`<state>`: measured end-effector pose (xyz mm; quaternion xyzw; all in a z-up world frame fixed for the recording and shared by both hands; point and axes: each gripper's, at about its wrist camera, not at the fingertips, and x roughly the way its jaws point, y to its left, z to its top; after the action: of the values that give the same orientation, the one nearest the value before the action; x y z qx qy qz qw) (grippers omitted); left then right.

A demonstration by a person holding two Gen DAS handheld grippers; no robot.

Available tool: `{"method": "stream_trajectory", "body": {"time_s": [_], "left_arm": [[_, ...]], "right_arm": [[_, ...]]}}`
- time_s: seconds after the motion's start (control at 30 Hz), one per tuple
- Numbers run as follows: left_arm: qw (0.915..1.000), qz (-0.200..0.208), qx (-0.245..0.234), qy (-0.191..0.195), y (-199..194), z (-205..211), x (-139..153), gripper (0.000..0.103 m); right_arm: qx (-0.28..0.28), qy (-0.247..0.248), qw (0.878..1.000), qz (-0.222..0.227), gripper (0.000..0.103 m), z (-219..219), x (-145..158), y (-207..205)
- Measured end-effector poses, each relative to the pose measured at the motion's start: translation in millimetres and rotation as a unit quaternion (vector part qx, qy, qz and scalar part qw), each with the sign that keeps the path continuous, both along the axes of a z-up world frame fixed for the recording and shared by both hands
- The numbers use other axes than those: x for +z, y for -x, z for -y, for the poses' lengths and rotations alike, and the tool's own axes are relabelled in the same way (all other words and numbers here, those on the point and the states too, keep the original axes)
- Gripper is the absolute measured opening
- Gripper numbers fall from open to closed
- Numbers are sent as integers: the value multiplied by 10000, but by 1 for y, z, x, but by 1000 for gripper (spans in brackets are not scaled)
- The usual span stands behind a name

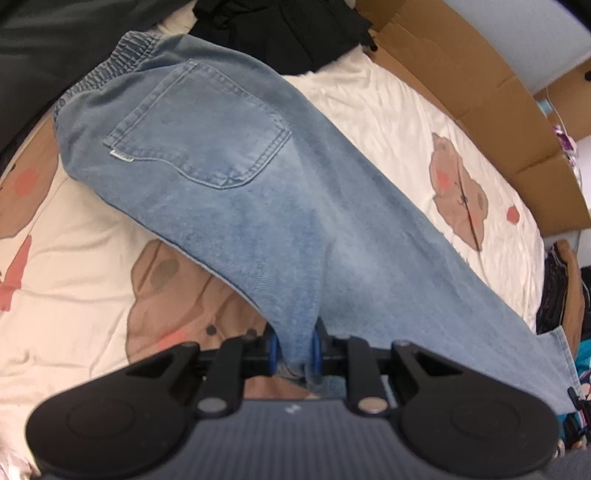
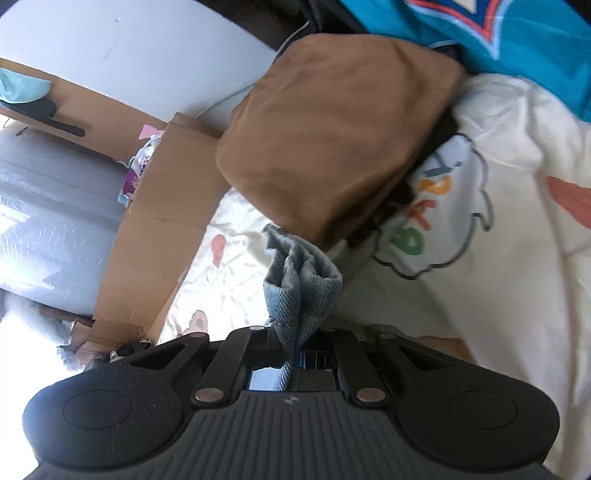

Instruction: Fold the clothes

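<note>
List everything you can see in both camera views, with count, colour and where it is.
jeans: one pair, light blue denim, spread across the bed, pocket up
bedsheet: one, cream with brown bear prints, under the jeans
black garment: one, black, beyond the waistband
cardboard: brown, along the bed's far edge
brown garment: one, brown, folded on the bed
teal garment: one, teal with red and white, behind the brown one
left gripper: one, black with blue pads, shut on bunched denim
right gripper: one, black, shut on a denim edge

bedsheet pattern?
Cream bedsheet with brown cartoon bears and pink spots, clearest in the left wrist view.
</note>
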<state>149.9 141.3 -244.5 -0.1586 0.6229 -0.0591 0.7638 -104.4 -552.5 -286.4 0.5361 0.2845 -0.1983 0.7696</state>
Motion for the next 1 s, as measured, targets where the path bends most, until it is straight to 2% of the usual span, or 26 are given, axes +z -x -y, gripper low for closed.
{"method": "stream_trajectory", "body": {"time_s": [0.23, 0.43, 0.73, 0.87, 1.0], "left_arm": [[9996, -187, -217, 11, 17, 10, -9, 18], [9991, -204, -380, -1, 29, 18, -5, 18], [9979, -414, -497, -29, 41, 26, -16, 18], [9973, -536, -499, -95, 41, 27, -28, 18], [9963, -705, -455, -165, 41, 31, -47, 21]], "right_arm": [[-81, 236, 9994, -253, 5, 6, -8, 32], [-205, 276, 9981, -504, 5, 0, -11, 64], [-469, 204, 9950, -861, 5, 1, -34, 102], [-598, 79, 9933, -981, 5, 7, -53, 106], [-745, -138, 9885, -1308, 8, 11, -78, 104]]}}
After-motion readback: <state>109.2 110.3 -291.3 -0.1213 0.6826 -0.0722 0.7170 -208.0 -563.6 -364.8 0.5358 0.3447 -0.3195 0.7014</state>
